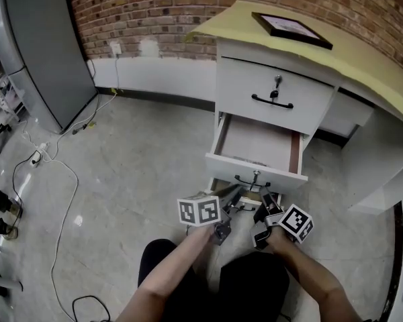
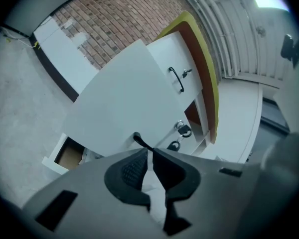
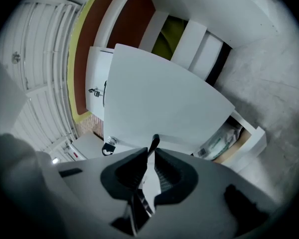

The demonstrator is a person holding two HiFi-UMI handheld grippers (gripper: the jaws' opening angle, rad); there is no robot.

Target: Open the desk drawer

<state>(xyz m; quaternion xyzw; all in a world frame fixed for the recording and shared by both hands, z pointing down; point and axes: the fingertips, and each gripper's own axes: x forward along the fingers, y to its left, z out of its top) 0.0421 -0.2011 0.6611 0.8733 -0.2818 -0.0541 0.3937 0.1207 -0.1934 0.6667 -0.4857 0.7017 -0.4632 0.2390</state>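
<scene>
Smooth matt white painted drawer (image 1: 255, 168) front with a black metal handle (image 1: 252, 180); rough red brick wall (image 1: 174, 5); mottled, faintly glossy concrete floor (image 1: 134, 153).

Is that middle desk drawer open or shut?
Open: the middle drawer is pulled out of the desk, its inside visible from above; the top drawer sits flush.

A red brick wall (image 1: 188, 5) with a white baseboard (image 1: 162, 74) meets a grey concrete floor (image 1: 138, 170). A tall grey cabinet (image 1: 43, 49) stands at the left with cables (image 1: 66, 180) trailing nearby. A yellow-topped white desk (image 1: 363, 62) stands at the right.
</scene>
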